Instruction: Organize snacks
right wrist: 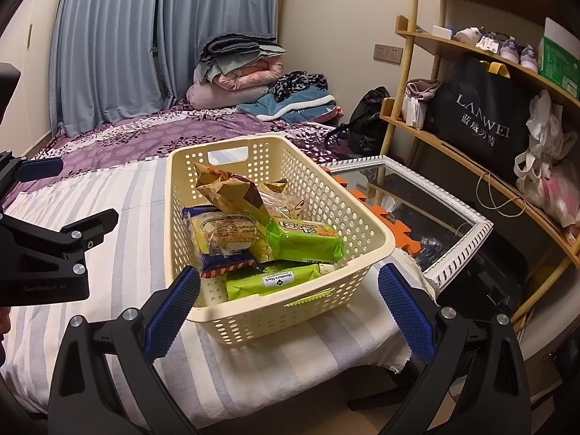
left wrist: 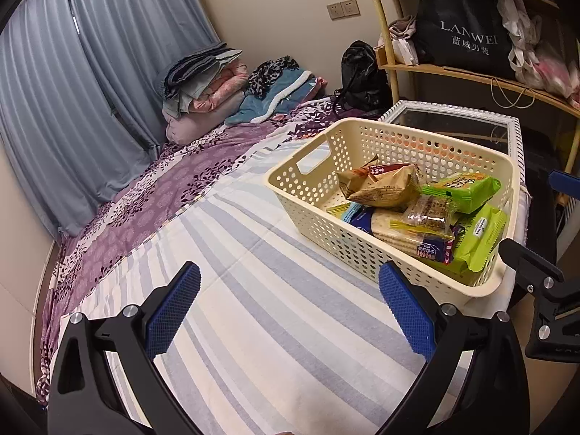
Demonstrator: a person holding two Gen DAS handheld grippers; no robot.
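The bed (right wrist: 108, 188) fills most of both views, and a striped sheet (left wrist: 253, 290) is spread over its near end. A cream basket (right wrist: 362, 224) has been set on that sheet at the bed's corner, just beside a glass-topped side bench (right wrist: 460, 250), presumably so it can be reached by both claws.

All the snacks in view are gathered inside the basket, none being seen loose on the sheet. A flat green pack (right wrist: 272, 282) lies lowest at the near end, likely placed first as a base. A second green pack (right wrist: 308, 243) rests across it, beside a blue cracker pack (right wrist: 221, 239). A crumpled brown bag (right wrist: 232, 190) is propped on top, tilted toward the far handle, probably because it is light and bulky.

The left claw (left wrist: 290, 311) is held spread and empty over bare sheet, to the left of the basket. The right claw (right wrist: 288, 310) is likewise spread, nothing being pinched, and is aimed at the basket's near wall. The collecting is judged largely done.
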